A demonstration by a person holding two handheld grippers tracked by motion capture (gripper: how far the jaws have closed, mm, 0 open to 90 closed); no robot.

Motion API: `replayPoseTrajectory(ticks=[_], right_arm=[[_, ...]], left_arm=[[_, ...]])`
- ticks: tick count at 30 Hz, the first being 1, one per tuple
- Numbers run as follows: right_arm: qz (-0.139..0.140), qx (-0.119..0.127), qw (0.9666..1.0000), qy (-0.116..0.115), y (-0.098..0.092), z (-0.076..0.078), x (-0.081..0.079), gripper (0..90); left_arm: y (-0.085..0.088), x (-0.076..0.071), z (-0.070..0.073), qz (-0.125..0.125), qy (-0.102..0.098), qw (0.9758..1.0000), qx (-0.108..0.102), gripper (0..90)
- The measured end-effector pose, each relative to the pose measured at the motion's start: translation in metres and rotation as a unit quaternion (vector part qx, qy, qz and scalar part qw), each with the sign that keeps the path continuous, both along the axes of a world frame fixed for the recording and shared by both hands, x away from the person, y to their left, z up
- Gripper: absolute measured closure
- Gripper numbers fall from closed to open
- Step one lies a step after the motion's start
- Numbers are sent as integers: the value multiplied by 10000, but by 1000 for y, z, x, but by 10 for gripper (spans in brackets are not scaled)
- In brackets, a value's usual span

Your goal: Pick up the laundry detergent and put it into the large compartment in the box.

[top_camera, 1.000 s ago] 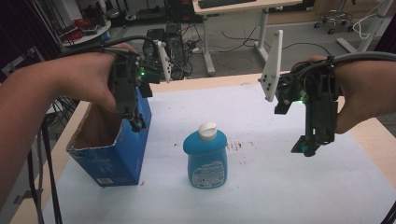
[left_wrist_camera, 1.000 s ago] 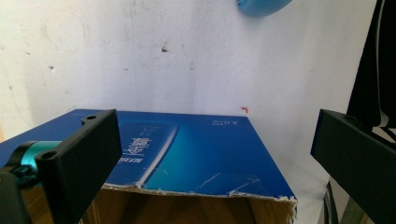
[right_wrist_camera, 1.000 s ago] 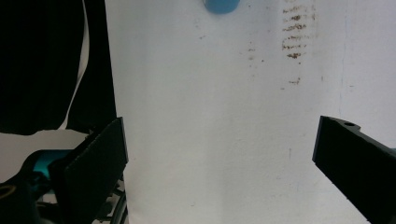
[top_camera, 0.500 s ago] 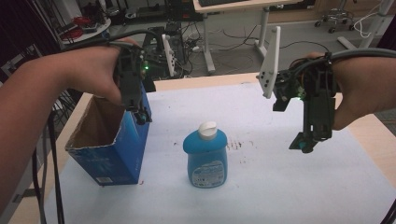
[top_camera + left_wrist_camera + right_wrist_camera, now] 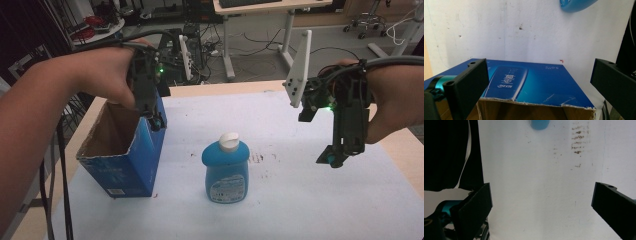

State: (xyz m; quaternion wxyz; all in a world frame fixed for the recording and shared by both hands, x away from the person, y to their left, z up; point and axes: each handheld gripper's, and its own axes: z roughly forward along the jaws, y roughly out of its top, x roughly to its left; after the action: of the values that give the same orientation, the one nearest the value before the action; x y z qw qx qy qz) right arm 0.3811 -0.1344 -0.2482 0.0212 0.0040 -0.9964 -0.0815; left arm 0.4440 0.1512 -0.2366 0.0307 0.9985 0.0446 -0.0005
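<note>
Both grippers spread wide: my left gripper (image 5: 156,121) has risen to the torn blue carton's (image 5: 120,170) rim, my right gripper (image 5: 336,157) lifting beside the blue bottle (image 5: 226,172).

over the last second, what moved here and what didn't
The left gripper drew back toward the far edge of the blue box, jaws open above its side. The right gripper shifted little, open above the white cover. Nothing was grasped or released. The blue bottle and the box stayed put.
</note>
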Motion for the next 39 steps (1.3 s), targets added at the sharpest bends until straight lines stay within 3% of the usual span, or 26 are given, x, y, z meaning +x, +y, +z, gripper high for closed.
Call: replayPoseTrajectory(ticks=[7,12,19,23,31,39], right_arm=[[13,-12,10000,-4,0,0,-3,23],[-4,-24,10000,19,-4,-3,-5,23],[-6,-3,10000,-57,-7,-3,-5,23],[-13,40,10000,-80,-8,-2,-6,23],[21,53,9999,-161,-10,-1,-8,23],[-1,78,9998,-173,-8,0,-10,22]], left_arm=[[-2,-5,3,-18,-44,10000,-23,18],[-8,-17,9,-66,-50,9999,-105,18],[-21,-39,20,-240,27,9989,-412,18],[-24,-44,22,-260,30,9986,-467,18],[-32,-57,19,-369,148,9967,-705,18],[-38,-62,4,-259,170,9972,-677,18]])
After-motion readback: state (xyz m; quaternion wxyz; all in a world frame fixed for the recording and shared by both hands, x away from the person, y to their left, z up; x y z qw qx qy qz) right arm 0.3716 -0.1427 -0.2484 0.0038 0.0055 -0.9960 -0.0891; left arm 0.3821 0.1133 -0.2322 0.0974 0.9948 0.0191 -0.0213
